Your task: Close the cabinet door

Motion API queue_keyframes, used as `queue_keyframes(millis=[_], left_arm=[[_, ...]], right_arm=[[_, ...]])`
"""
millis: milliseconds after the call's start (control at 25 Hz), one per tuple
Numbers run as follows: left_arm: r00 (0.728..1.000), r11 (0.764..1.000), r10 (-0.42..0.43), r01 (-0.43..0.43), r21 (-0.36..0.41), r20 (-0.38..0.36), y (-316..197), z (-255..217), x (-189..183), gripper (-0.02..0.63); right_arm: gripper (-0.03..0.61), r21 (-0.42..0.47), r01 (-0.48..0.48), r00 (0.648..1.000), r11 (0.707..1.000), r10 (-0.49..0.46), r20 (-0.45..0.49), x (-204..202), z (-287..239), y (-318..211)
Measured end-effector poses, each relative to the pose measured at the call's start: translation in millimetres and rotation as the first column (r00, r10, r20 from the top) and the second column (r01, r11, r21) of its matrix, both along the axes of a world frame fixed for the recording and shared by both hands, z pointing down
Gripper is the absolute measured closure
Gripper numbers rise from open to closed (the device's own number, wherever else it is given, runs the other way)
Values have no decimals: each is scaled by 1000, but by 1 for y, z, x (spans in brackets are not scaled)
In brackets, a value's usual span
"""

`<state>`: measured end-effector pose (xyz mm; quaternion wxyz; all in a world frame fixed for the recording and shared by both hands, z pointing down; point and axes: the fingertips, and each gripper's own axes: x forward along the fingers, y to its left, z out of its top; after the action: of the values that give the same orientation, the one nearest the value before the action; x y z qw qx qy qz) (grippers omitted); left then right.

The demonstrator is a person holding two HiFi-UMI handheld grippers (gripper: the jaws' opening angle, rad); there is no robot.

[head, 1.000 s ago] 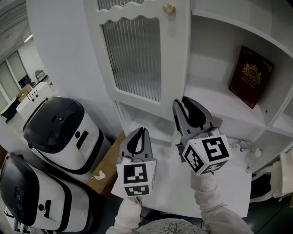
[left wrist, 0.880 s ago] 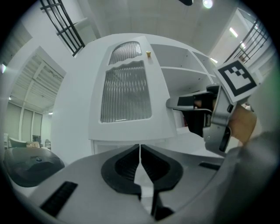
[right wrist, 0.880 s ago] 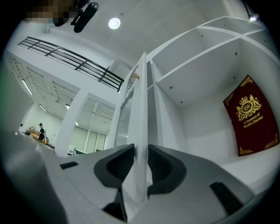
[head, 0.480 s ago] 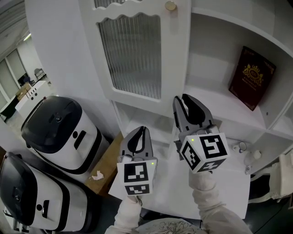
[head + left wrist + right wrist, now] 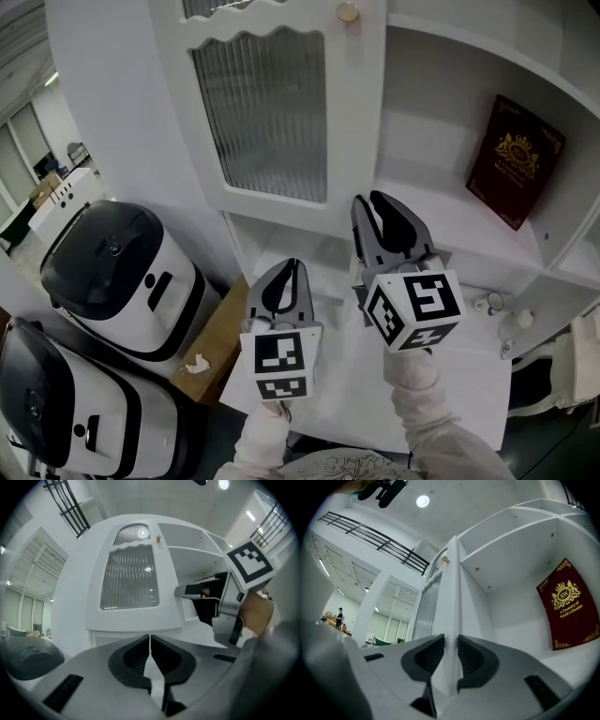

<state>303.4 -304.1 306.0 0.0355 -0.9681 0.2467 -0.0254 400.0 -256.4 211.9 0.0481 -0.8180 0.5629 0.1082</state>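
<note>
The white cabinet door (image 5: 272, 103) has a ribbed glass pane and a gold knob (image 5: 348, 12), and it stands swung out from the open shelves. My right gripper (image 5: 382, 217) sits at the lower corner of its free edge. In the right gripper view the door edge (image 5: 451, 602) runs between the jaws of the right gripper (image 5: 451, 653); the jaws have just been closing and both pads touch it. My left gripper (image 5: 281, 281) hangs lower left, shut with nothing in it. In the left gripper view the left gripper (image 5: 150, 641) faces the door front (image 5: 131, 581).
A dark red book (image 5: 516, 159) leans on the shelf inside the cabinet. Two white-and-black appliances (image 5: 122, 272) (image 5: 56, 403) stand at lower left beside a brown box (image 5: 220, 337). Small items (image 5: 492, 302) lie on the white counter (image 5: 450, 394) below the shelves.
The door has swung a little, its pane facing me more broadly, with the right gripper staying at its edge. Both grippers have shifted slightly along with it.
</note>
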Motion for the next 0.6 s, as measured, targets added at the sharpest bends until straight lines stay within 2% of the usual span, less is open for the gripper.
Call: queue_keyframes(millis=[600], left_arm=[[1000,1000,5,-5,-8,5,-7,4,7,601]], right_arm=[[492,7,-15,1000,1000,15,1,8,0,-6]])
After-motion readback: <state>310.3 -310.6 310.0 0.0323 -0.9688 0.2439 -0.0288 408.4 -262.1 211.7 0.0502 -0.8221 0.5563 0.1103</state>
